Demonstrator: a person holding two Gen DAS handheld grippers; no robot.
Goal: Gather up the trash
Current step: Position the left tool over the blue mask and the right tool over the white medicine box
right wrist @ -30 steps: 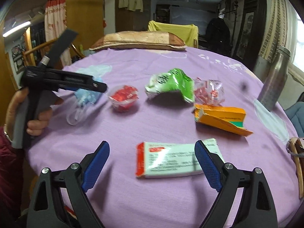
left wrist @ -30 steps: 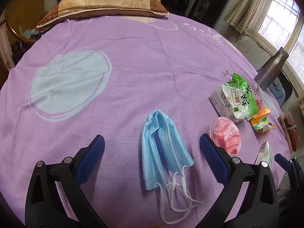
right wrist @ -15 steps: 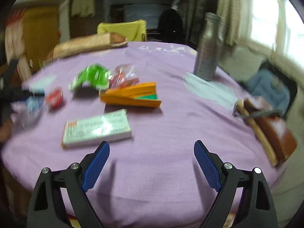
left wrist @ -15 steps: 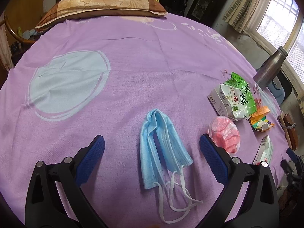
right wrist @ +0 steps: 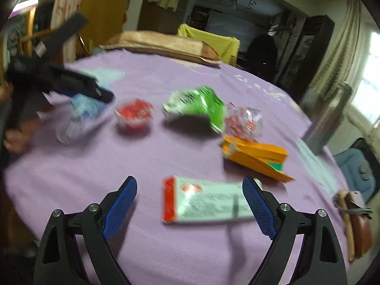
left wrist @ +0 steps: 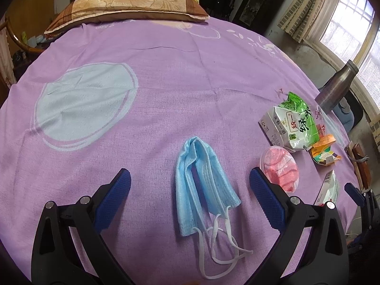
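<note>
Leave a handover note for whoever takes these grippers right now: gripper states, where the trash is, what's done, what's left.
Left gripper: open, empty, framing the blue mask.
Right gripper: open, empty, framing the white box.
On the purple cloth: red cup, green bag, clear wrapper, orange carton.
Done: nothing picked up.
Left: all six pieces. No bin in view.

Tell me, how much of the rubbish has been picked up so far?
None, by the look of it. The blue face mask, pink-filled cup, green packet, orange box and white-and-red carton all lie on the purple cloth. The left gripper is open around the mask, the right gripper open around the carton, neither holding anything. Everything remains.
</note>
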